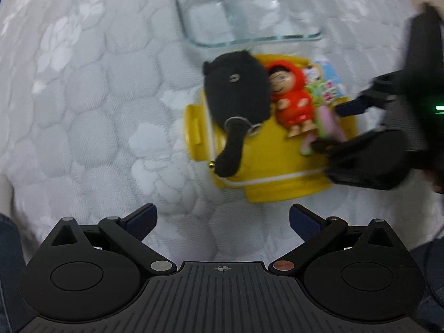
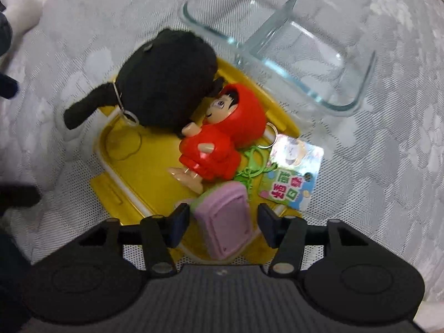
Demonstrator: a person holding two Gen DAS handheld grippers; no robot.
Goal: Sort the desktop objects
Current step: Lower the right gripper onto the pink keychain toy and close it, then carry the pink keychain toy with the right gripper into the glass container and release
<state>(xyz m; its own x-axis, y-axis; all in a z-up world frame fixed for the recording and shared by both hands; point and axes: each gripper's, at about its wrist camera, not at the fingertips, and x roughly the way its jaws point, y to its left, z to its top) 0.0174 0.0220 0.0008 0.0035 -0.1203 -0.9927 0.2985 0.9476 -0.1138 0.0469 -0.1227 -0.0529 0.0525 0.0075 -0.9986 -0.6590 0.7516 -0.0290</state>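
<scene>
The right gripper, jaws spread and closed on nothing, straddles a pink-and-green toy at the lower centre of the right wrist frame, atop a yellow lid. Beside it lie a red-hooded figure, a black plush and a card (divided glass container at upper right holds nothing). Judged step: grasping the toy; closing squarely comes next. The left gripper hangs open, empty.

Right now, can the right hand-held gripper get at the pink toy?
Probably yes. The right hand-held gripper is open, with the pink toy lying between its fingers on the yellow lid; nothing sits between them, though the red doll is close.
</scene>
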